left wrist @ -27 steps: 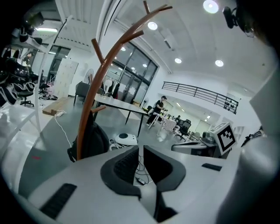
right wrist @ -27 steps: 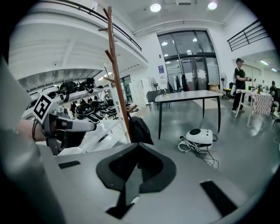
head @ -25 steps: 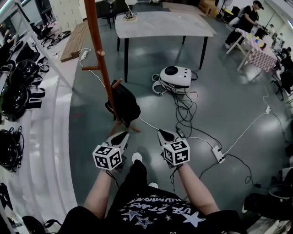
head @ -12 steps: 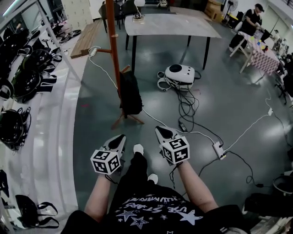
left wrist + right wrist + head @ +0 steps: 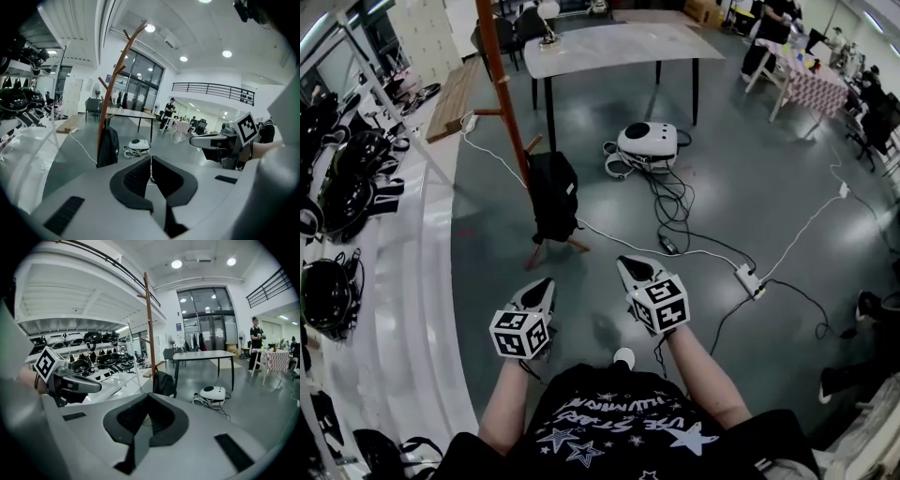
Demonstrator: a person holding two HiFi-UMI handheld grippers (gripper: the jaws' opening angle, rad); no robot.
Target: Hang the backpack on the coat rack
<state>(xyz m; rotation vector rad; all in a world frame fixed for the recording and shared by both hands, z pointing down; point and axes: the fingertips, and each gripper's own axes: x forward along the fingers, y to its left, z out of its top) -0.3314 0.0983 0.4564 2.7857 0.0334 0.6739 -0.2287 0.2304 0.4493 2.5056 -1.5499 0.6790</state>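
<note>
The black backpack (image 5: pixel 553 192) hangs low on the brown wooden coat rack (image 5: pixel 500 89), down by its splayed feet. Both grippers are held well short of it, over the grey floor, with nothing in either. My left gripper (image 5: pixel 547 281) has its jaws closing, with only a thin slit left between the pads and nothing in it. My right gripper (image 5: pixel 622 261) is shut and empty. In the left gripper view the backpack (image 5: pixel 108 147) and the coat rack (image 5: pixel 112 89) stand beyond the left gripper (image 5: pixel 151 158). The right gripper view shows the backpack (image 5: pixel 164 383) ahead of the right gripper (image 5: pixel 149 394).
A white rounded device (image 5: pixel 651 142) lies on the floor among black cables, with a power strip (image 5: pixel 748 279) to the right. A grey table (image 5: pixel 609 42) stands behind the rack. White shelves (image 5: pixel 403 281) with dark headgear run along the left. A person (image 5: pixel 766 23) stands far back.
Both grippers have drawn back from the coat rack, which now stands farther off. The backpack stays hung on the rack and has stopped swinging.
</note>
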